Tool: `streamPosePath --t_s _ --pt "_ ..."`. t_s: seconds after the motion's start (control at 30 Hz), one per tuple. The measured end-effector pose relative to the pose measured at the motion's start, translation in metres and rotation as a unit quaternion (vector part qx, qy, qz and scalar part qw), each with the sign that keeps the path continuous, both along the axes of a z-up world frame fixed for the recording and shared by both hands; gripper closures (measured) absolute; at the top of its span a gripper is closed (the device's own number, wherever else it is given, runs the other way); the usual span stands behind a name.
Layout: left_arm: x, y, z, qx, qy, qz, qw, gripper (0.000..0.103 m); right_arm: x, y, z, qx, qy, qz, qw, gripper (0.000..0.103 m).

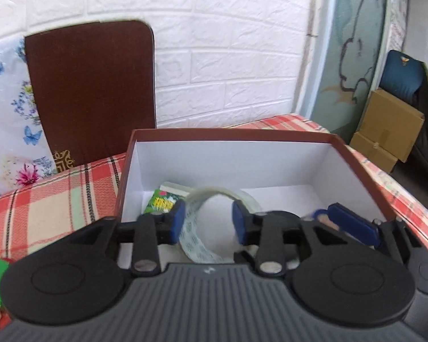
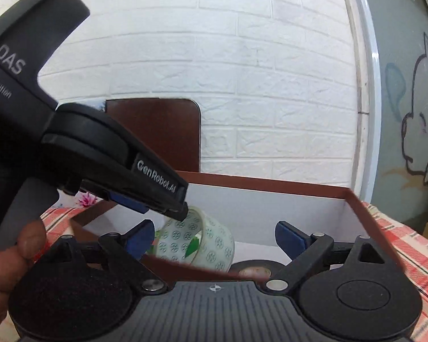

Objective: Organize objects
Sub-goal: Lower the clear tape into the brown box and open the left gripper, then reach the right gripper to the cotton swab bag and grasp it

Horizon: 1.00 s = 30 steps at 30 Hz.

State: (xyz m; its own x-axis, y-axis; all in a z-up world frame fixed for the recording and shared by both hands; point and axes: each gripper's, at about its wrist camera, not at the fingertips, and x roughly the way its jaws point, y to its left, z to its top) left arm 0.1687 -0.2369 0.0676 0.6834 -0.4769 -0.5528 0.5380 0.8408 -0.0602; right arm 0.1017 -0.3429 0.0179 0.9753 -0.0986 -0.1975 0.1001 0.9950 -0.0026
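A brown box with a white inside (image 1: 271,159) stands on the plaid cloth. My left gripper (image 1: 208,222) reaches into it, its blue pads either side of a clear tape roll (image 1: 197,228) standing on edge. The pads seem apart from the roll, so the gripper looks open. A green packet (image 1: 161,202) lies in the box's left corner. In the right wrist view the left gripper (image 2: 168,211) hangs over the tape roll (image 2: 202,239). My right gripper (image 2: 214,242) is open and empty at the box's near wall (image 2: 185,270). A black tape roll (image 2: 254,268) lies just before it.
A dark brown board (image 1: 91,91) leans on the white brick wall behind the box. A floral pillow (image 1: 8,119) is at the left. Cardboard boxes (image 1: 385,131) and a blue bag (image 1: 405,74) stand at the right. The right gripper's blue finger (image 1: 353,222) shows at the box's right.
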Motion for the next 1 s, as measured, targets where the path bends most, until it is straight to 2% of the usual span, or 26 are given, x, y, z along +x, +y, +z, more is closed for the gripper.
streamPosePath --t_s 0.17,0.27,0.53,0.73,1.0 --pt "-0.035 0.015 0.0 0.002 0.004 -0.003 1.0 0.06 -0.043 0.011 -0.002 -0.004 -0.007 -0.003 1.0 0.011" --pt "-0.057 0.025 -0.001 0.014 -0.008 0.008 0.9998 0.055 -0.051 0.016 -0.007 -0.002 0.018 -0.001 1.0 0.011" --pt "-0.081 0.057 -0.018 0.05 0.016 0.045 0.9976 0.055 -0.095 0.026 -0.025 0.066 0.095 0.007 0.993 0.012" --pt "-0.091 0.088 -0.036 0.079 0.03 0.077 0.9935 0.053 -0.103 0.044 -0.042 0.092 0.153 0.029 0.984 0.015" --pt "-0.092 0.134 -0.064 0.101 0.048 0.122 0.9862 0.051 -0.102 0.082 -0.055 0.069 0.196 0.058 0.976 0.015"
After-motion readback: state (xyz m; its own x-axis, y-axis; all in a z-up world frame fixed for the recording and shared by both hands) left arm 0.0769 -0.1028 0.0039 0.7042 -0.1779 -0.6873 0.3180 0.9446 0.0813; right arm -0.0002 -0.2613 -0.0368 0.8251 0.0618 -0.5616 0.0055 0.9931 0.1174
